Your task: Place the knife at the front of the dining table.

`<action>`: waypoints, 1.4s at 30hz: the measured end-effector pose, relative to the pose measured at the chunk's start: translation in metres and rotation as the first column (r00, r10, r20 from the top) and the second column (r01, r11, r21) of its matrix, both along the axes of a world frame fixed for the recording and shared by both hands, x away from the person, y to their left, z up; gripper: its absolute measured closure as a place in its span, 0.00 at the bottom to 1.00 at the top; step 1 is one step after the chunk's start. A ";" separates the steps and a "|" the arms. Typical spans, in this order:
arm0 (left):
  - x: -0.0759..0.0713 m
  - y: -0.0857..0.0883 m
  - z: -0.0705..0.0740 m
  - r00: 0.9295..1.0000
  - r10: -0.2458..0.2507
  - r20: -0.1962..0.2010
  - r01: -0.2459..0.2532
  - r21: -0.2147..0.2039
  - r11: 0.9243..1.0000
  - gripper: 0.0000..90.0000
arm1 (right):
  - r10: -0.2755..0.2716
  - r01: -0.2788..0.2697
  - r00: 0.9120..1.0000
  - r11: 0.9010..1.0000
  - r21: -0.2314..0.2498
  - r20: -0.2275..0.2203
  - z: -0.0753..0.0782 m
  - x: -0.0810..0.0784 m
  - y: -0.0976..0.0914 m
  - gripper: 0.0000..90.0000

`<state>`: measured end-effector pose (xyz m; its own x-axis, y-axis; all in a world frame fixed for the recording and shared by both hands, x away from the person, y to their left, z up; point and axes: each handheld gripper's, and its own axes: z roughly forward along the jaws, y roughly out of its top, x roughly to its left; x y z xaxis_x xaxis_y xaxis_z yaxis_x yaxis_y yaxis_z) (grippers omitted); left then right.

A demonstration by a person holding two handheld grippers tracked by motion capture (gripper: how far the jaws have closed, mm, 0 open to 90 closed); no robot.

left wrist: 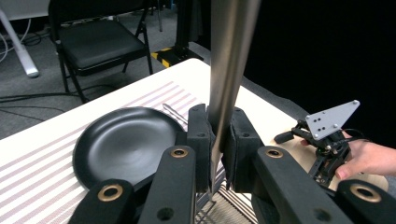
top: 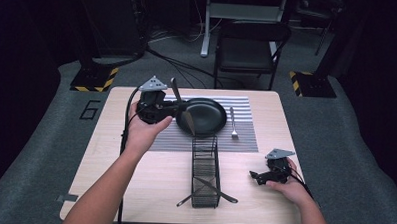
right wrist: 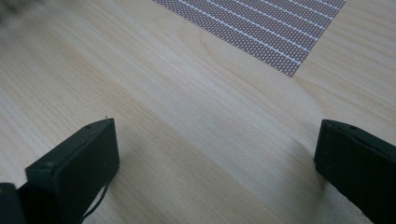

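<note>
Well under way, by the look of it. Fork (top: 232,124) already laid on the striped placemat (top: 245,138), just right of the black plate (top: 206,117) in the high view. Table knife (top: 187,119) out of the wire cutlery basket (top: 205,142) and in the air, over the plate's left rim near the centre of the frame, tilted with handle toward the top of the picture and blade down toward the basket. Left claw (top: 175,110) clamped tight on it around mid-length, pads pressing the metal from both sides, as seen close up in the left gripper view. Not yet set down, so this piece counts as half done. Two more pieces of cutlery (top: 209,189) left crossed at the basket's lower end, too small to name.

Right claw (top: 254,176) at lower right of the high view, spread wide with nothing between the pads, low over bare table (top: 149,175).

Room to move: open placemat strip at the plate's left, directly under the knife; plate rim close on one side, placemat edge on the other. Basket's top end touching or nearly touching the plate's lower rim, so little space there. Plenty of bare wood at lower left and lower right; folding chair (top: 251,49) well beyond the table's top edge.
</note>
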<state>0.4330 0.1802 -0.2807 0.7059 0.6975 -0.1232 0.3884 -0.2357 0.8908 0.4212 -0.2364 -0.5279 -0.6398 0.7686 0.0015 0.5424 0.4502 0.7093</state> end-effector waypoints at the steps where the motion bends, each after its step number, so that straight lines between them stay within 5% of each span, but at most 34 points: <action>1: 0.000 0.002 0.000 1.000 0.006 0.007 -0.006 0.003 1.000 0.91 | 0.000 0.000 1.000 1.000 0.000 0.000 0.000 0.000 0.000 0.00; 19: 0.018 0.035 -0.028 0.990 0.139 -0.022 -0.138 0.037 0.990 0.91 | 0.000 0.000 1.000 1.000 0.000 0.000 0.000 0.000 0.000 0.00; 42: 0.039 0.067 -0.087 0.957 0.285 -0.064 -0.280 0.078 0.957 0.92 | 0.000 0.000 1.000 1.000 0.000 0.000 0.000 0.000 0.000 0.00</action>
<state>0.4716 0.2474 -0.3678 0.4700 0.8754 -0.1134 0.5117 -0.1654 0.8431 0.4212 -0.2364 -0.5279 -0.6398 0.7685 0.0012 0.5422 0.4503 0.7094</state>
